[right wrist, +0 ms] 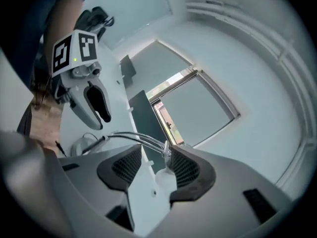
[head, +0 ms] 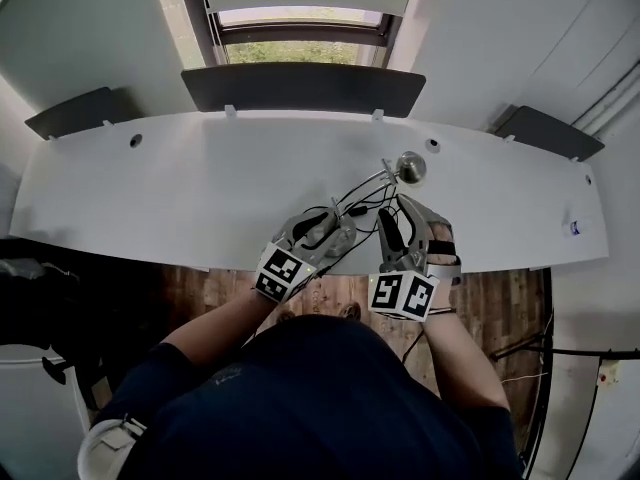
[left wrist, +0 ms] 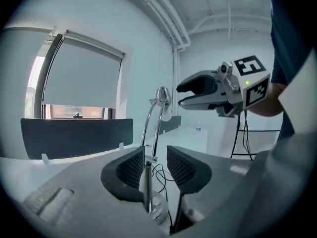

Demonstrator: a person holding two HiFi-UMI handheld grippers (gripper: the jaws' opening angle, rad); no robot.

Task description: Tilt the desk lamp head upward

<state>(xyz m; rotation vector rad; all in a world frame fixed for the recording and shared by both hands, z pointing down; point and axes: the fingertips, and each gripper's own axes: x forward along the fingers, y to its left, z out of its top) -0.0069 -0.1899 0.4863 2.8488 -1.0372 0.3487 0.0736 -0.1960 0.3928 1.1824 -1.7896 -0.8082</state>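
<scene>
A chrome desk lamp stands near the front of the white desk point(head: 150, 198). Its round head point(head: 411, 168) sits at the end of thin twin rods point(head: 362, 183). The base point(head: 343, 238) is partly hidden by my left gripper point(head: 325, 230). In the left gripper view my left gripper point(left wrist: 154, 165) is open with the lamp's upright stem point(left wrist: 147, 180) between its jaws, close to the left pad. My right gripper point(head: 403, 218) is open beside the head. In the right gripper view my right gripper point(right wrist: 153, 166) has the rods' end joint point(right wrist: 166, 150) next to its right pad.
A dark partition panel point(head: 300, 88) runs along the desk's back edge, with a window point(head: 300, 33) behind it. Black cables point(head: 362, 206) lie looped by the lamp base. A small object point(head: 574, 227) sits at the desk's right end. Wooden floor point(head: 500, 308) shows below the front edge.
</scene>
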